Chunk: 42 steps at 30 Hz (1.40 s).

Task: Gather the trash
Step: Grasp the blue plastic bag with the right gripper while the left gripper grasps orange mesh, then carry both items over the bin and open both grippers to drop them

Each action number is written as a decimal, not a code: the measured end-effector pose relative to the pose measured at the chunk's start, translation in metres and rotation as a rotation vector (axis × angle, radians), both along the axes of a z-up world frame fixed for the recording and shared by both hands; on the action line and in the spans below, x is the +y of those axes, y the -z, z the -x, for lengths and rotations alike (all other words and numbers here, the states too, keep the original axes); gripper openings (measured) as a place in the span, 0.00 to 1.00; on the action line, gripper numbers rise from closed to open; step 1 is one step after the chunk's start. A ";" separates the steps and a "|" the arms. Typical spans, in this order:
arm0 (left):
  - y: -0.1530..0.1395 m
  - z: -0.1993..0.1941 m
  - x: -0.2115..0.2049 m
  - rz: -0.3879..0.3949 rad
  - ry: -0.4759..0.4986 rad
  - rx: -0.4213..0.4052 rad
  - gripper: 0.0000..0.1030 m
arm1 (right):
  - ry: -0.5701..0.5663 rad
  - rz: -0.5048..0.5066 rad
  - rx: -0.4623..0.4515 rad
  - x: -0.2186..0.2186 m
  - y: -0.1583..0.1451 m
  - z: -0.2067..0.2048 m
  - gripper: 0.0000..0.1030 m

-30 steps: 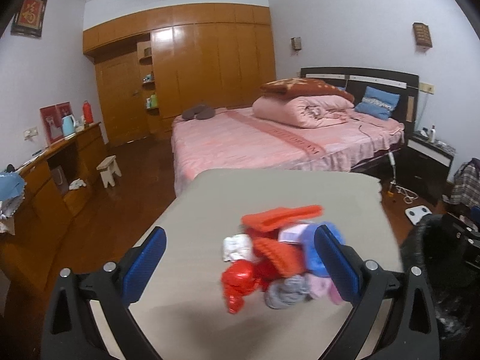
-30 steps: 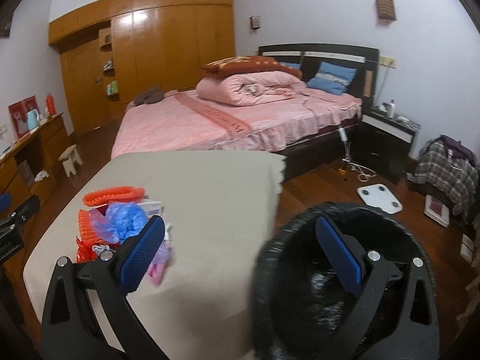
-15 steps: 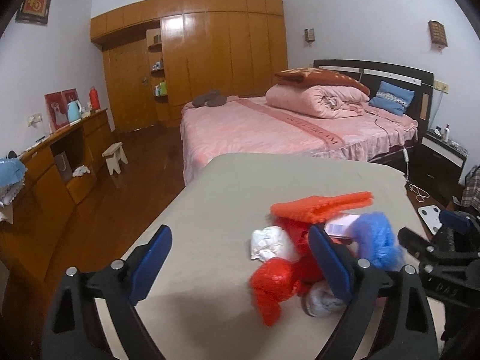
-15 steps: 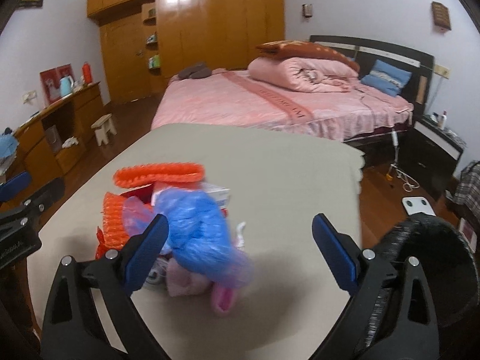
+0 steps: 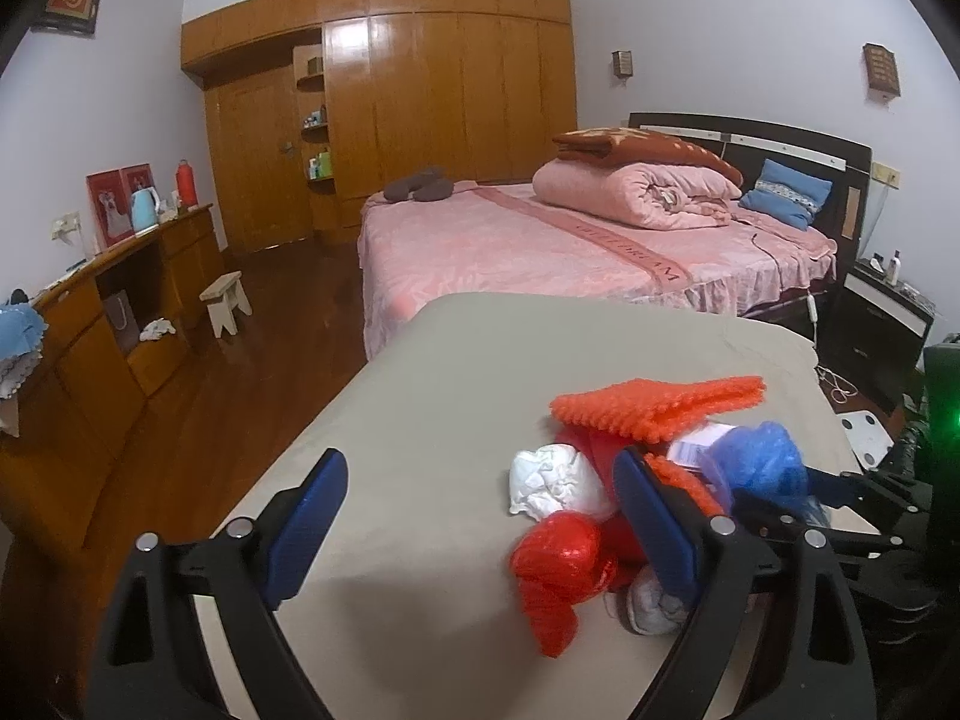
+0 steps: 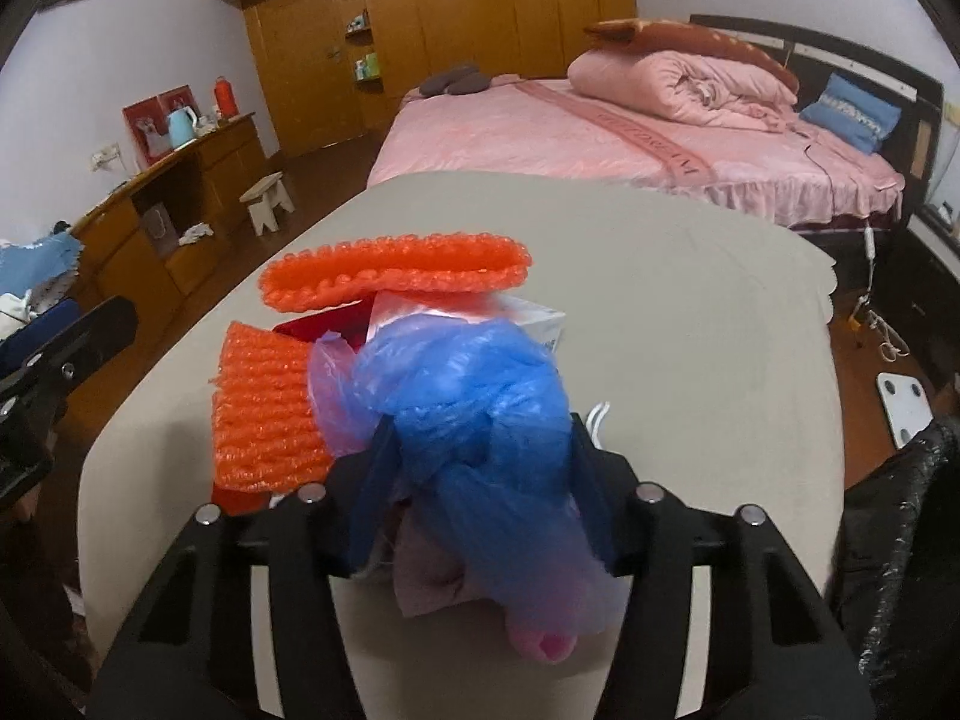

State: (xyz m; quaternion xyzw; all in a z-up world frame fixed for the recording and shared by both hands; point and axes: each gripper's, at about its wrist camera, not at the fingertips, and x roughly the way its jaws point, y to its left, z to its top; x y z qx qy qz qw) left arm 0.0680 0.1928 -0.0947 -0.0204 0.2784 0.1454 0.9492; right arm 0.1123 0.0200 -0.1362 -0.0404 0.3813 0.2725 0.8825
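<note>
A pile of trash lies on the beige table (image 5: 456, 372): orange bubble wrap (image 5: 654, 405), a white paper wad (image 5: 555, 480), a red crumpled bag (image 5: 558, 570) and a blue plastic bag (image 5: 762, 462). My right gripper (image 6: 480, 468) is shut on the blue plastic bag (image 6: 474, 414), with pinkish scraps (image 6: 432, 576) under it. Orange bubble wrap (image 6: 396, 270) lies just beyond. My left gripper (image 5: 480, 522) is open and empty, left of the pile, its right finger (image 5: 654, 528) beside the red bag.
A black-lined trash bin (image 6: 900, 540) stands at the table's right edge. A pink bed (image 5: 570, 240) is behind the table. A wooden desk (image 5: 120, 300) and a small stool (image 5: 225, 300) are at the left. A white scale (image 6: 906, 402) lies on the floor.
My right gripper moved from over the bin to the pile and closed on the blue bag. My left gripper shifted slightly left of the pile and stayed open.
</note>
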 end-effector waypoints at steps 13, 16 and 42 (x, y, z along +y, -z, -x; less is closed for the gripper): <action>0.002 -0.002 -0.043 0.030 0.104 0.017 0.77 | 0.049 -0.050 -0.059 -0.044 -0.027 0.017 0.45; 0.005 -0.004 -0.053 0.036 0.133 0.025 0.75 | 0.064 -0.052 -0.055 -0.054 -0.026 0.017 0.45; 0.014 -0.014 -0.084 0.085 0.231 0.036 0.11 | 0.109 -0.040 -0.078 -0.089 -0.028 0.024 0.45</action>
